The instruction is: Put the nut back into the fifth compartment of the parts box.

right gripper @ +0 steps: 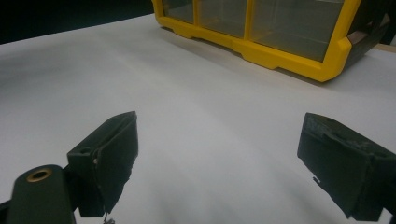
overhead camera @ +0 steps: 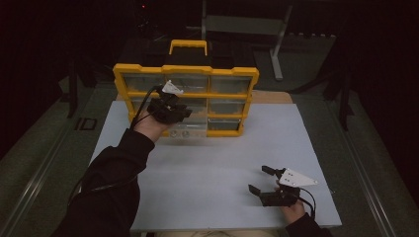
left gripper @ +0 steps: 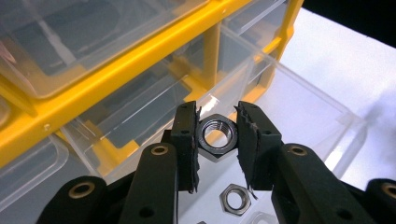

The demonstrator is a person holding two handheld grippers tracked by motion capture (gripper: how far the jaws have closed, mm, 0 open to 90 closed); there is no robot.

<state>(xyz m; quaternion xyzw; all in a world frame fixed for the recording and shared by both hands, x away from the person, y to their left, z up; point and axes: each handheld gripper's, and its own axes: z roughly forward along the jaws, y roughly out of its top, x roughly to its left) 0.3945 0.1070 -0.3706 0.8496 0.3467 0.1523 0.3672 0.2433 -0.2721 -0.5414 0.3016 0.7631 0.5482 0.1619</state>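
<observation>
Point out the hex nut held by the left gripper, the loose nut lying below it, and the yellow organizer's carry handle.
held hex nut [left gripper: 215, 136], left gripper view, on its rim beside the threaded hole.
loose nut [left gripper: 236, 199], left gripper view, on its flat face.
carry handle [overhead camera: 188, 45], high view, on the top bar.

Layout: organizer [overhead camera: 185, 74] stands at the table's [overhead camera: 207, 163] far edge.
Your left gripper [left gripper: 217, 133] sits at its pulled-out drawer [left gripper: 299, 100], nut [left gripper: 215, 136] between jaws; right gripper [overhead camera: 264, 180] near-right.
</observation>
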